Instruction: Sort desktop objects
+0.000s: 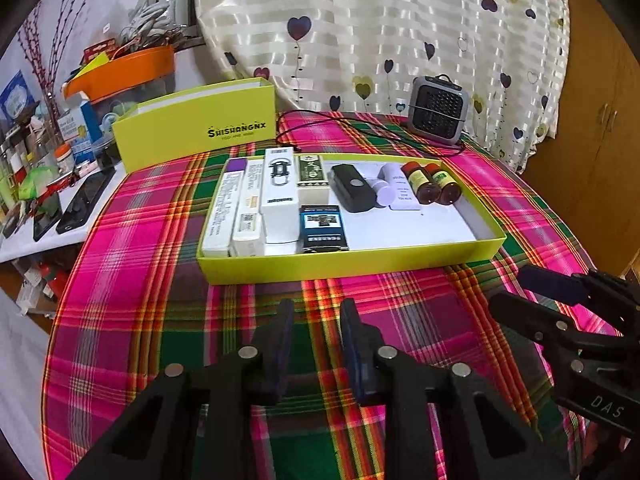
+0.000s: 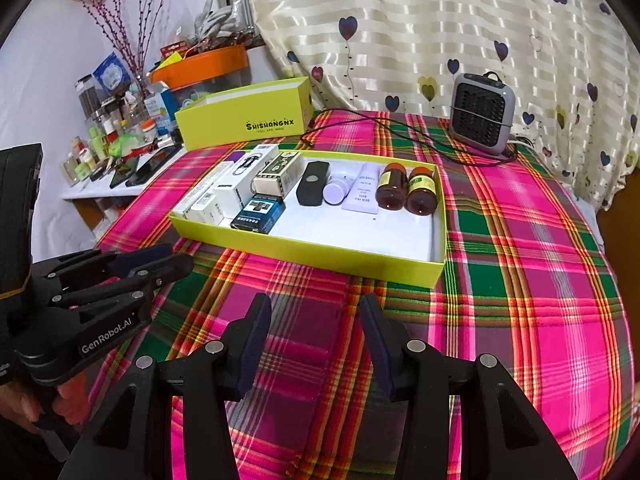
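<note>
A shallow yellow-green tray (image 1: pixel 348 266) (image 2: pixel 304 246) lies on the plaid tablecloth. Inside it are several white boxes (image 1: pixel 248 208), a green packet (image 1: pixel 312 172), a blue box (image 1: pixel 323 226) (image 2: pixel 259 212), a black case (image 1: pixel 352 188) (image 2: pixel 313 184), a white tube (image 1: pixel 404 190) (image 2: pixel 362 192), a small lilac-capped bottle (image 2: pixel 335 191) and two brown bottles (image 1: pixel 434 182) (image 2: pixel 406 190). My left gripper (image 1: pixel 316 312) (image 2: pixel 168 258) is open and empty, in front of the tray. My right gripper (image 2: pixel 314 308) (image 1: pixel 512 288) is open and empty, also in front of the tray.
A taller yellow-green box (image 1: pixel 200 124) (image 2: pixel 248 114) stands behind the tray. A small grey heater (image 1: pixel 438 110) (image 2: pixel 482 114) with a black cord stands at the back right. A cluttered side shelf (image 1: pixel 52 160) lies to the left. A curtain hangs behind.
</note>
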Action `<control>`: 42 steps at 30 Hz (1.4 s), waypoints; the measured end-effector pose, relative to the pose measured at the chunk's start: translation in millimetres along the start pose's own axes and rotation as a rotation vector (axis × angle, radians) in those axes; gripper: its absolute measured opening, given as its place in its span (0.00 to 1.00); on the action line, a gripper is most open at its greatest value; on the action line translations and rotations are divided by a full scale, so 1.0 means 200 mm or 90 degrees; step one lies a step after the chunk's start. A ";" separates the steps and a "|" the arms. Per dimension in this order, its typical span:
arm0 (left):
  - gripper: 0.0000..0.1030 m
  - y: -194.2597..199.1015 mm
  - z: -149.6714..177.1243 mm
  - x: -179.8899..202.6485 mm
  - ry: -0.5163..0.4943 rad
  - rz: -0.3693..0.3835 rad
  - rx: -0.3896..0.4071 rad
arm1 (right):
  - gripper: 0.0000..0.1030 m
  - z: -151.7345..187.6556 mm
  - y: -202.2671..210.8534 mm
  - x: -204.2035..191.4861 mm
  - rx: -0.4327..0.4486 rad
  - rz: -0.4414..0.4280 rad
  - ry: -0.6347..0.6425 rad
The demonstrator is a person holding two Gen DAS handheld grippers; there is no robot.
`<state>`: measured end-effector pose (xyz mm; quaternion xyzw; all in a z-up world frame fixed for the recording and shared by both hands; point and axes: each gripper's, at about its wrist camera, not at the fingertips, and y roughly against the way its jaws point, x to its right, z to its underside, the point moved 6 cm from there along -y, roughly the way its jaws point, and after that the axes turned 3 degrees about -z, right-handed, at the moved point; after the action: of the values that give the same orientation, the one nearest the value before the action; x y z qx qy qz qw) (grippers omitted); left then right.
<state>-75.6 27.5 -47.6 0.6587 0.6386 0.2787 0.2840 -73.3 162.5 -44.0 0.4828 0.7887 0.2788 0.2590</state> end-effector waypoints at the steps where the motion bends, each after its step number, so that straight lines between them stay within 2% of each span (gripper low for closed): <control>1: 0.23 0.00 0.00 0.01 -0.003 0.001 -0.001 | 0.47 0.00 -0.01 0.01 0.000 -0.001 -0.001; 21: 0.21 -0.10 -0.03 0.06 -0.013 -0.006 -0.032 | 0.47 -0.03 -0.05 0.08 -0.004 -0.007 -0.006; 29: 0.21 -0.07 -0.05 0.06 -0.007 -0.009 -0.022 | 0.47 -0.02 -0.06 0.07 -0.003 -0.009 -0.003; 32: 0.21 -0.06 -0.05 0.06 -0.021 -0.039 -0.023 | 0.47 -0.03 -0.06 0.06 -0.003 -0.011 -0.003; 36: 0.21 -0.05 -0.04 0.06 -0.008 -0.014 -0.023 | 0.47 -0.02 -0.06 0.06 -0.005 -0.011 -0.003; 42: 0.21 -0.07 -0.04 0.06 -0.002 -0.007 -0.031 | 0.47 -0.02 -0.06 0.06 -0.007 -0.010 -0.003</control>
<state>-90.1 39.5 -52.7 0.6488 0.6345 0.2915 0.3027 -88.9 168.4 -51.0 0.4760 0.7902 0.2802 0.2656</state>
